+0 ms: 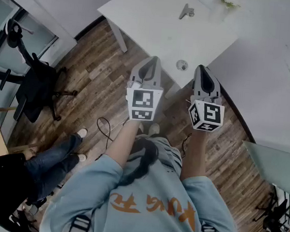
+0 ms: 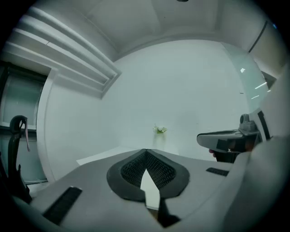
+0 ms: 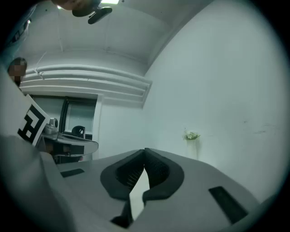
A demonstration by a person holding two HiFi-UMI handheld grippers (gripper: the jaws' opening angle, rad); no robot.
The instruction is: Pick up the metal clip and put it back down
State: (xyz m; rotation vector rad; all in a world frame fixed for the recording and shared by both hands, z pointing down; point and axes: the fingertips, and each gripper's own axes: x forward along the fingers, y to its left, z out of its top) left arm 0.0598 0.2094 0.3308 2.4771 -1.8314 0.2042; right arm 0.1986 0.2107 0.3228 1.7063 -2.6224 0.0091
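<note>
Only the head view shows the metal clip point(image 1: 186, 11) — small, grey and shiny, lying on the smooth white tabletop point(image 1: 144, 16) toward its far side, well apart from both tools. The left hand-held gripper point(image 1: 150, 67) and right hand-held gripper point(image 1: 204, 77) sit side by side by the tabletop's near corner, above the wood-plank floor point(image 1: 88, 66). Each gripper view shows ribbed black pads point(image 2: 131, 170) meeting at the tips with nothing between them — plus a small flower sprig point(image 2: 159, 130).
</note>
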